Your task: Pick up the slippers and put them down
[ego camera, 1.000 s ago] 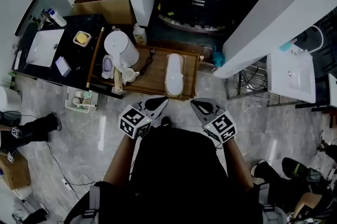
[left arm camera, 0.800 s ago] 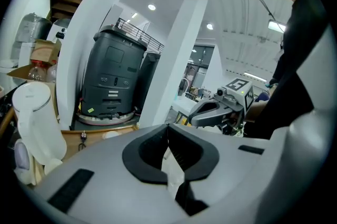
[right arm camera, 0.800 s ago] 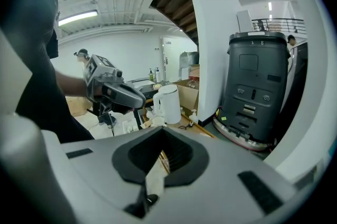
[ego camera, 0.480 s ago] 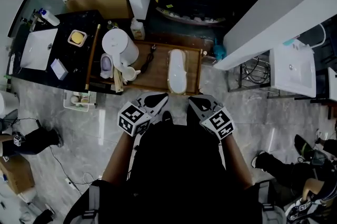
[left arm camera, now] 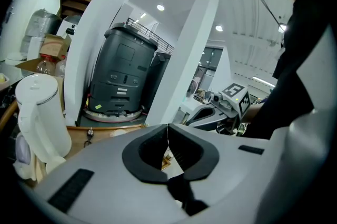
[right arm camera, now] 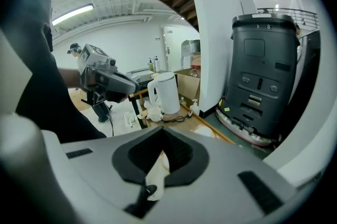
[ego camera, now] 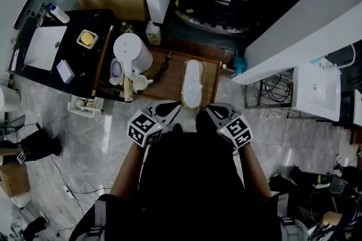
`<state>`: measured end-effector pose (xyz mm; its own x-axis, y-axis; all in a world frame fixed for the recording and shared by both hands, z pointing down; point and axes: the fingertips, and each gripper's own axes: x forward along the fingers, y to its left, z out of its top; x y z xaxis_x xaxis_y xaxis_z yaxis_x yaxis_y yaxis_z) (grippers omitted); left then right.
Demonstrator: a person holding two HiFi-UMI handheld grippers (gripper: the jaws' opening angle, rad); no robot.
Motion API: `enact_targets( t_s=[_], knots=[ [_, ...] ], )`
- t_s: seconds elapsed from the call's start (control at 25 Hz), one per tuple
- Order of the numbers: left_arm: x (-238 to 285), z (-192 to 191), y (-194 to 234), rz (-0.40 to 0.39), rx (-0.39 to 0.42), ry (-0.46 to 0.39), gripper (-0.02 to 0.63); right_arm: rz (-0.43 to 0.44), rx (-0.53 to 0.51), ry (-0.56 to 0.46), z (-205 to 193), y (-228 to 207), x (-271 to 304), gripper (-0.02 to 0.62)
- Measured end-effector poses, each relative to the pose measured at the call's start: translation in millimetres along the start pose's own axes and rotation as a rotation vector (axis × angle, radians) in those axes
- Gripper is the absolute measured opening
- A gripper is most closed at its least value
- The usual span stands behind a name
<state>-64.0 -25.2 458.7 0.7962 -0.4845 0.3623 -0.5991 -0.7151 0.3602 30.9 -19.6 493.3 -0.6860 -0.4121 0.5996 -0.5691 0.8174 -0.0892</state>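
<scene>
Item 1, slippers: white, lying on the wooden worktop, to the right of the white kettle and well apart from it. From my head view I see one long pale shape. I cannot tell whether it is a single slipper or a pair laid one upon the other. Nothing touches it.

Item 2, left gripper: below and to the right of the kettle, off the near edge of the worktop, pointing toward it. In its own view the fingers meet at the tips with nothing between them. It is empty.

Item 3, right gripper: further right of the kettle than the left one, just short of the slippers' near end. Its fingers are likewise pressed together, with nothing gripped.

Item 4, sundries: a small cup just below the kettle, and a dark cord trailing from the kettle's right side across the wood.

Item 5, progress: by my reckoning nothing of the task is done. The slippers lie ungrasped, and both tools are closed near the worktop edge. What is left, as I judge it, is to open the fingers, close them on the slippers, lift, and set them down. I would watch the soft upper, which may fold under a pinch.
</scene>
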Motion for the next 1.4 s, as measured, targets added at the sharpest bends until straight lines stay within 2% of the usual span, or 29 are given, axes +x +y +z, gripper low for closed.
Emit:
enact_targets(
  t_s=[0.2,0.52,0.8,1.0,1.12,1.24,1.4],
  knots=[
    [8,2,5,0.014,-0.035,0.005,0.012,0.040,-0.011,0.056,-8,-7,6,0.008],
    [27,-16,20,0.025,-0.077,0.080,0.013,0.081,0.035,0.075,-21,-19,25,0.008],
    [44,-38,37,0.044,-0.158,0.128,0.014,0.128,0.048,0.172,-55,-31,43,0.009],
    [57,-65,53,0.076,-0.206,0.196,0.018,0.207,0.088,0.248,-84,-36,61,0.011],
    [64,-86,60,0.071,-0.230,0.248,0.078,0.235,0.098,0.286,-100,-35,77,0.025],
    [72,-101,65,0.076,-0.253,0.288,0.137,0.249,0.109,0.295,-107,-36,89,0.100],
    [85,-117,81,0.097,-0.281,0.312,0.158,0.200,0.146,0.274,-114,-53,103,0.126]
  ],
)
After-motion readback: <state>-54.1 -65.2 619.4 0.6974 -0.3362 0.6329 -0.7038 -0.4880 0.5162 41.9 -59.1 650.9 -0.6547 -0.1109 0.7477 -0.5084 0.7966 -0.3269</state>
